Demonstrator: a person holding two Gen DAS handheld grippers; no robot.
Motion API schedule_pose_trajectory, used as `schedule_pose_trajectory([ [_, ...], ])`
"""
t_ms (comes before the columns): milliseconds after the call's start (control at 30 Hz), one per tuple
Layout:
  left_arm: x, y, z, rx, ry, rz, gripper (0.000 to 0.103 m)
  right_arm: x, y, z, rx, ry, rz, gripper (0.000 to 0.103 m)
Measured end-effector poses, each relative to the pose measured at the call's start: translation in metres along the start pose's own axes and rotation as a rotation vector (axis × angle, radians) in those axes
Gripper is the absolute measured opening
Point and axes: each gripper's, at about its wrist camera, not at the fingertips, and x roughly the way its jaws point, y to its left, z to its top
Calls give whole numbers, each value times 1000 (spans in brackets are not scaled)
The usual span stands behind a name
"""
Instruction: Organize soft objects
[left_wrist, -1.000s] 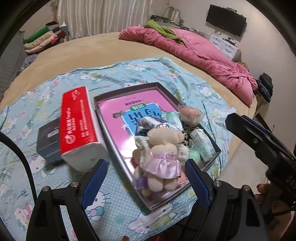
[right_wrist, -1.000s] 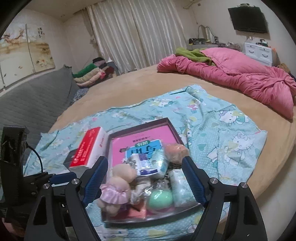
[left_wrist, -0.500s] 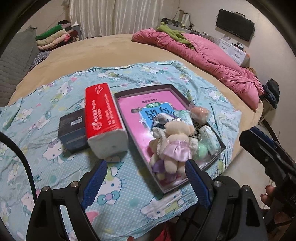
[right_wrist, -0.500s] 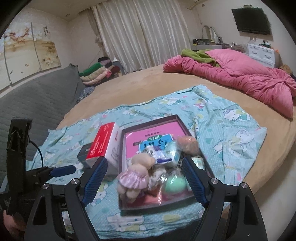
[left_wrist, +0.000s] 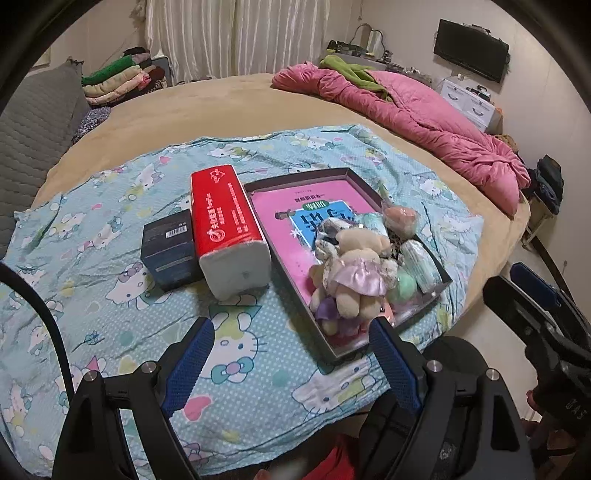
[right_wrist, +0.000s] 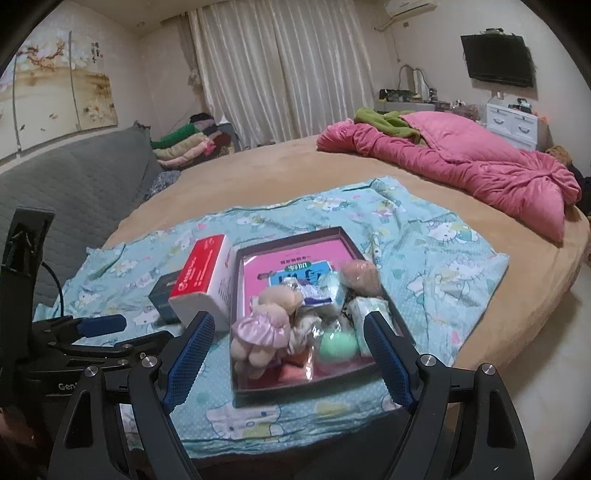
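A dark shallow box (left_wrist: 373, 192) (right_wrist: 236, 376) lies on the blue cartoon cloth on the bed, lined with a pink book. In it sit a plush bear in a pink skirt (left_wrist: 354, 269) (right_wrist: 266, 325), a green ball (left_wrist: 400, 290) (right_wrist: 338, 345), a peach puff (left_wrist: 400, 218) (right_wrist: 360, 277) and wrapped soft packs (left_wrist: 421, 266) (right_wrist: 369, 314). My left gripper (left_wrist: 291, 365) is open and empty, back from the box's near corner. My right gripper (right_wrist: 286, 354) is open and empty, just in front of the box.
A red and white tissue pack (left_wrist: 229, 225) (right_wrist: 203, 280) and a small dark box (left_wrist: 170, 247) (right_wrist: 164, 299) lie left of the box. A pink quilt (left_wrist: 424, 125) (right_wrist: 461, 170) lies at the back right. The bed edge and floor (left_wrist: 491, 302) are at the right.
Both grippers have drawn back and up from the box, so it looks smaller and farther. The left view has swung left. Nothing was grasped.
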Motion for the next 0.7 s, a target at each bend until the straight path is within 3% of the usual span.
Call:
schedule_pose_trajectory([
  [700, 0, -1, -26, -5, 15, 41, 85, 4, 1, -25, 16, 69, -53, 84],
])
